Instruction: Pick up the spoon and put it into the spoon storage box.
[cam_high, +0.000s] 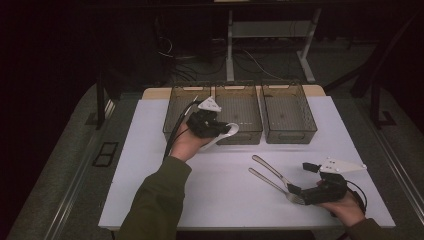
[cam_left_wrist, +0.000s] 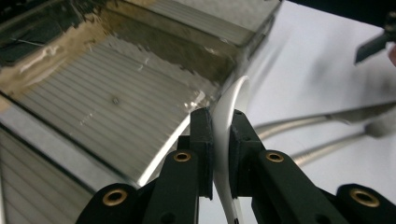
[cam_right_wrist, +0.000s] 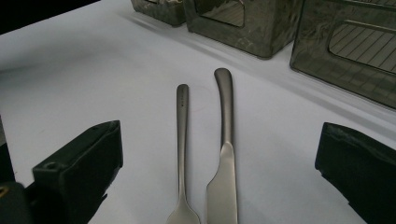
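The left claw (cam_high: 215, 126) pinches a white plastic spoon (cam_high: 223, 135) by its thin edge, in the middle of the high view, right at the front wall of the middle see-through grey plastic bin (cam_high: 239, 107). The spoon could slip or bump that wall. The right claw (cam_right_wrist: 219, 182) is wide open around a silver metal fork (cam_right_wrist: 181, 154) and silver metal knife (cam_right_wrist: 225, 154) on the white tabletop (cam_high: 165, 165); it might grab both together.

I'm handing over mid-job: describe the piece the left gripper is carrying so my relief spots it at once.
Start at the three wire baskets along the table's far edge. In front of the middle one, the left gripper is shut on a white spoon. It is white and off the table, unlike the metal fork and knife lying nearer the right gripper.
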